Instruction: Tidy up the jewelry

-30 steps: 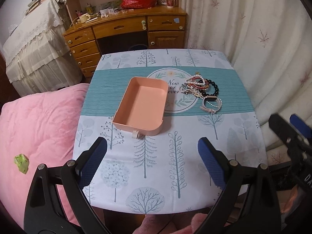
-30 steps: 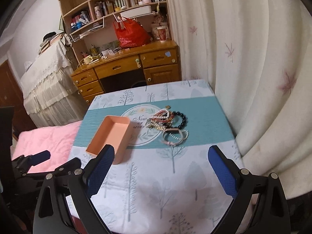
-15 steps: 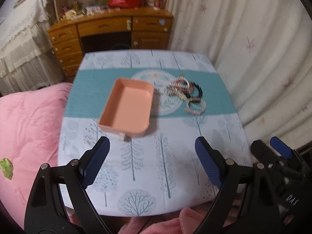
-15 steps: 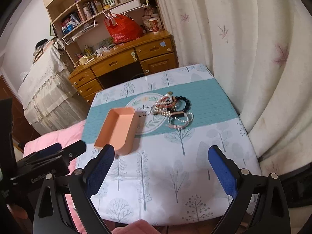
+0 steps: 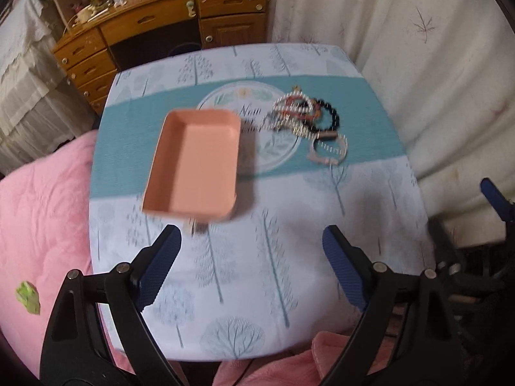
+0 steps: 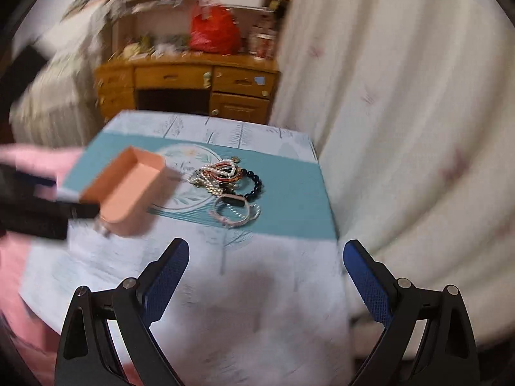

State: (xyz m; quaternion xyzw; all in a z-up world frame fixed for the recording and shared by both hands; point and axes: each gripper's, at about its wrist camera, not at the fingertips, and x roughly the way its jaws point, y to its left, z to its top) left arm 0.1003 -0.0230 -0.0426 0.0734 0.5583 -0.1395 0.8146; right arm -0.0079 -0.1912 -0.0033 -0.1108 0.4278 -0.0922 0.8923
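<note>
A cream curtain (image 5: 418, 48) with faint leaf prints fills the right side of both views. A wooden desk (image 5: 167, 22) with drawers is seen in the upper part of the frame, and a red bag (image 6: 214, 32) is set on it under blurred bookshelves. A pink quilt (image 5: 42, 212) is spread at the left edge of the left wrist view.

The centre is taken up by a table covered with a tree-printed tablecloth (image 5: 241, 273) crossed by a teal band. On a round emblem in that band the word "New" can be partly read; the rest is blurred.

A peach rectangular tray (image 5: 196, 164), nothing seen inside it, is placed left of centre, partly over the band. The pile of bracelets (image 5: 305, 119) is gathered just right of the tray on the band, with a black bead bracelet (image 6: 256, 183) at its right side and a pink watch-style band (image 6: 235, 210) nearest the camera.

The left gripper (image 5: 251, 267) is held wide apart above the near part of the table, nothing between its blue pads. The right gripper (image 6: 265, 276) is likewise spread wide and holds nothing.
</note>
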